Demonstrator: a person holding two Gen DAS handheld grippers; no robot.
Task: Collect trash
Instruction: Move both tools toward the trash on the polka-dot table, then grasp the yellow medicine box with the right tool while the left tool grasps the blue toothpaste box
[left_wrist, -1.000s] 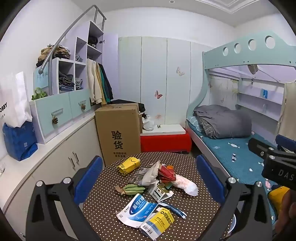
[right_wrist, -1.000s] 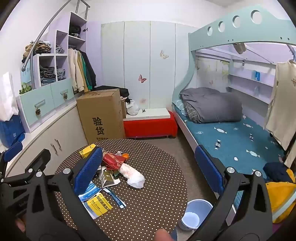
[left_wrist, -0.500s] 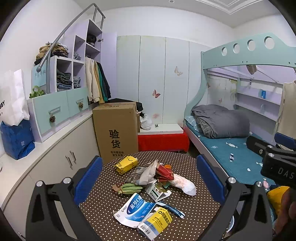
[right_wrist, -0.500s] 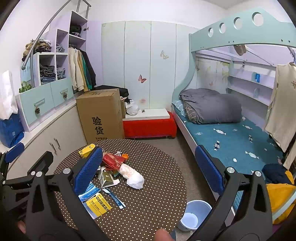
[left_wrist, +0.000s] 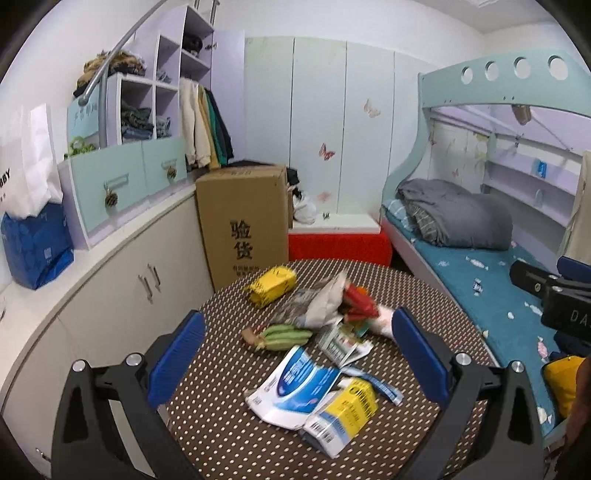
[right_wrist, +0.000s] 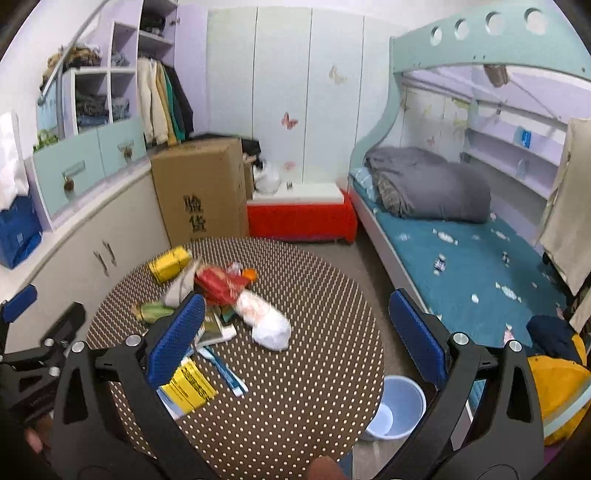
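both pairs of jaws were spread wide and held nothing. the left gripper (left_wrist: 297, 363) was held above the near edge of the round brown table with white polka dots (left_wrist: 236, 443), its blue-padded fingers (left_wrist: 176, 356) framing the litter. the right gripper (right_wrist: 295, 341) was held over the same table (right_wrist: 314, 295), further to the right.

the trash was scattered over the left and middle of the tabletop: a flattened white and blue carton (left_wrist: 295, 386) was seen nearest, touching a flattened yellow and white box (left_wrist: 341, 413); a small green bundle (left_wrist: 282, 336) lay behind them; a crumpled grey paper wrapper (left_wrist: 321, 304) and a red wrapper (left_wrist: 356, 302) were heaped together; a yellow packet (left_wrist: 272, 286) lay apart at the far side. a white crumpled plastic bag (right_wrist: 264, 321) lay near the middle.

a pale blue plastic bin (right_wrist: 397, 406) stood on the floor just beside the table's right edge. a tall brown cardboard box (left_wrist: 243, 225) stood behind the table.
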